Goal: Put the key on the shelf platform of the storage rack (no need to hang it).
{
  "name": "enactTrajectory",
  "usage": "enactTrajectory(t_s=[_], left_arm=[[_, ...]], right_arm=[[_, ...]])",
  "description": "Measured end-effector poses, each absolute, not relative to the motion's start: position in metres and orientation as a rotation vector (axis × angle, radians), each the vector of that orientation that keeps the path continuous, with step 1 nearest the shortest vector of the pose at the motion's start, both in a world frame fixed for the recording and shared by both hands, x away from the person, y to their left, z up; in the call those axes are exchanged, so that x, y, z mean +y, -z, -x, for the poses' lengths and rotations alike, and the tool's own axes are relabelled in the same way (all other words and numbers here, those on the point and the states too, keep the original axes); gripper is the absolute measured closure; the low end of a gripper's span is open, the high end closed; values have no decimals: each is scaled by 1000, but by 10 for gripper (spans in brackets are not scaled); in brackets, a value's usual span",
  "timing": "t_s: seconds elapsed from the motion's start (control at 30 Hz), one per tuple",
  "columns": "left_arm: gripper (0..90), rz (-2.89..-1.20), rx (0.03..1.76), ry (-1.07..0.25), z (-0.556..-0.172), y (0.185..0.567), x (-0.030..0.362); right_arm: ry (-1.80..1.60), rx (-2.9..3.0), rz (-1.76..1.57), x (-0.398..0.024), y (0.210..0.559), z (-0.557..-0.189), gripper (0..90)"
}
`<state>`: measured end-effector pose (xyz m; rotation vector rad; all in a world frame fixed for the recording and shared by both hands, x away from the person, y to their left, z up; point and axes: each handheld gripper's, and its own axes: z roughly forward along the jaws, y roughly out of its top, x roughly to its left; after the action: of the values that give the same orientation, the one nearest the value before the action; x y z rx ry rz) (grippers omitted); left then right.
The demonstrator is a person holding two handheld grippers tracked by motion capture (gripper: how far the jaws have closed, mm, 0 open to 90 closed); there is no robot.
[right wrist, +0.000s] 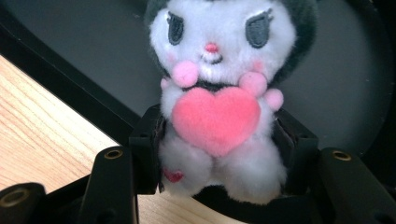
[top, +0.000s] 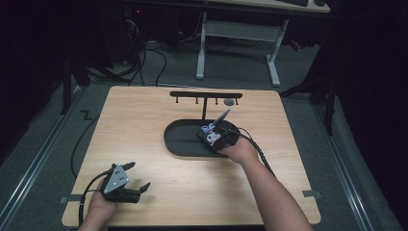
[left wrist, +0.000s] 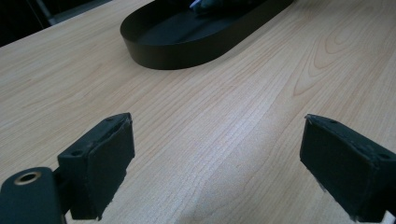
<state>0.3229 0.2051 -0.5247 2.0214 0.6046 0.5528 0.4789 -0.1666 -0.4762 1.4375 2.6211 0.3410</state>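
I see a light wooden table (top: 144, 125) carrying a black oval tray (top: 180, 139) near its middle. Just behind the tray stands a black T-shaped rack (top: 205, 96), its post rising by the tray's far rim.

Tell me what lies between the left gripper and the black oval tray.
Bare wood tabletop only, seen in the left gripper view, between the open left gripper and the tray.
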Motion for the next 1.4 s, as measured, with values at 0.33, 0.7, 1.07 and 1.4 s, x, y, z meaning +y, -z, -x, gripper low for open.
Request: enactTrajectory(t_s=[0.33,0.7,1.07,1.4], left_arm=[[106,-2020,609,-552,-323,525,206],[106,-2019,603,-552,-323,524,205],[110,-2022,602,-561,-323,523,204],[107,-2018,605,-562,-323,524,203]], right_arm=[[-338,2622,-1437,-162,482,-482,432],[-384,2540,-1457,-163,471,-479,291],[-443,2496,-1446,-170,451,-469,257],[-495,2467,-1418,-173,440,-463,258]])
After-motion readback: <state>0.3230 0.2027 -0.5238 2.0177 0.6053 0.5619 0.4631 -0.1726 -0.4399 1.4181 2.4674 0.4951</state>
